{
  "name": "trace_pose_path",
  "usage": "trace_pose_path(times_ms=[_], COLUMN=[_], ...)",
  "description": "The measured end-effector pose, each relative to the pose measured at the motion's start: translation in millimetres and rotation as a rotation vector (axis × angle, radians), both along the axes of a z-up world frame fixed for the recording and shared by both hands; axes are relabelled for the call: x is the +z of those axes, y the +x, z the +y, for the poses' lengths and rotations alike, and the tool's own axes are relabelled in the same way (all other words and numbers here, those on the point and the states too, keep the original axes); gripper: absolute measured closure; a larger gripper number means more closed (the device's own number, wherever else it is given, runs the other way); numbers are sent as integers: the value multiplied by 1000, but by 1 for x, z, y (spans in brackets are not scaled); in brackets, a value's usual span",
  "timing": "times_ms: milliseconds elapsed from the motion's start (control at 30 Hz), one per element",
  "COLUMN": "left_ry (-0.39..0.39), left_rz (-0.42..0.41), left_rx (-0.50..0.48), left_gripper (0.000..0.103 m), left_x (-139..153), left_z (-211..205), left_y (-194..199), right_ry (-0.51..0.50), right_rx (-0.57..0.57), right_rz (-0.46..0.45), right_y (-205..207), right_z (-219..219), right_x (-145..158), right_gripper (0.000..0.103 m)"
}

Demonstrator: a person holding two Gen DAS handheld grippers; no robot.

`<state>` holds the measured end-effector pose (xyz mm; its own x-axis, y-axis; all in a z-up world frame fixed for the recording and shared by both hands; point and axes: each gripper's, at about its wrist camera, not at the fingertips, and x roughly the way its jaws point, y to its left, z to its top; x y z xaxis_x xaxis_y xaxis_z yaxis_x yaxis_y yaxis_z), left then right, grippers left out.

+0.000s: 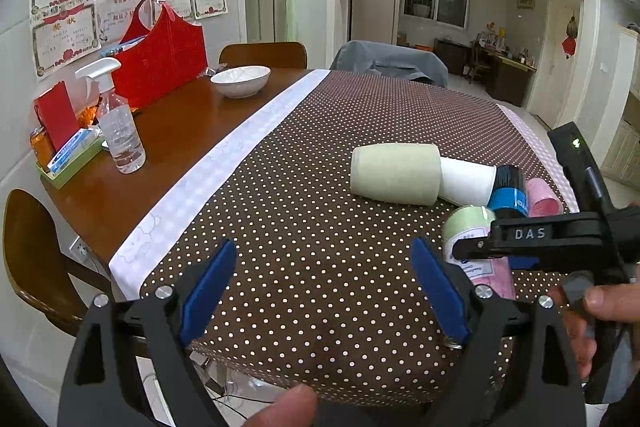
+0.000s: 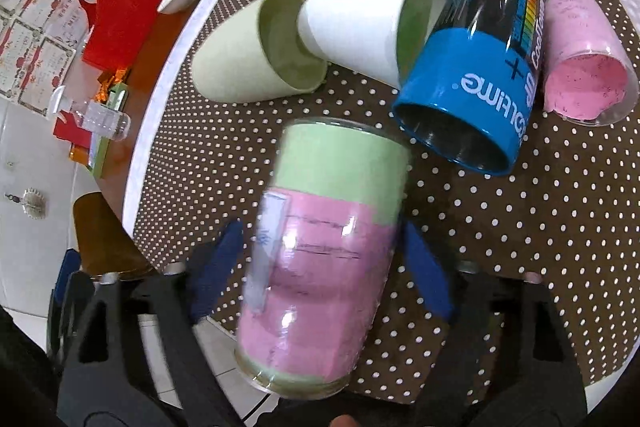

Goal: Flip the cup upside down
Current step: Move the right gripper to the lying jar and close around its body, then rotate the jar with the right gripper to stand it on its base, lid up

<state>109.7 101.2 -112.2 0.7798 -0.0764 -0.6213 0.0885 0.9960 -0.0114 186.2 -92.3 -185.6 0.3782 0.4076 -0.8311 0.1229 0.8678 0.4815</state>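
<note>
A clear cup lined with green and pink paper (image 2: pixel 324 251) is held between the blue pads of my right gripper (image 2: pixel 322 259), above the dotted cloth (image 2: pixel 520 227). It also shows in the left wrist view (image 1: pixel 468 231), gripped by the right gripper (image 1: pixel 480 251). Several other cups lie on their sides: a pale green cup (image 2: pixel 248 51) (image 1: pixel 394 173), a white cup (image 2: pixel 360 27) (image 1: pixel 466 181), a blue-and-black cup (image 2: pixel 472 83) (image 1: pixel 508 193) and a pink cup (image 2: pixel 580 67) (image 1: pixel 542 199). My left gripper (image 1: pixel 324 283) is open and empty over the cloth's near edge.
On the bare wood at the left stand a spray bottle (image 1: pixel 118 123), a white bowl (image 1: pixel 240 81), a red bag (image 1: pixel 160 63) and a green tray of packets (image 1: pixel 68 159). Chairs stand at the far side (image 1: pixel 262 55) and left (image 1: pixel 32 259).
</note>
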Motion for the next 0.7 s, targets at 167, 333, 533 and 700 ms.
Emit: trace_pose_path(times_ms=[167, 333, 533, 700], left_ry=[5, 18, 36, 47], left_rz=[6, 2, -11, -20], left_rx=[-5, -8, -1, 8], left_gripper=[16, 16, 16, 16], left_x=[0, 2, 9, 13], left_z=[-3, -9, -13, -15], left_y=[0, -1, -4, -5], right_ry=[55, 121, 97, -15], right_rx=[9, 25, 9, -8], right_rz=[-27, -114, -267, -419], right_y=[-8, -20, -38, -47], right_z=[-5, -11, -17, -19], right_x=[-2, 8, 30, 53], right_gripper=[31, 32, 32, 33])
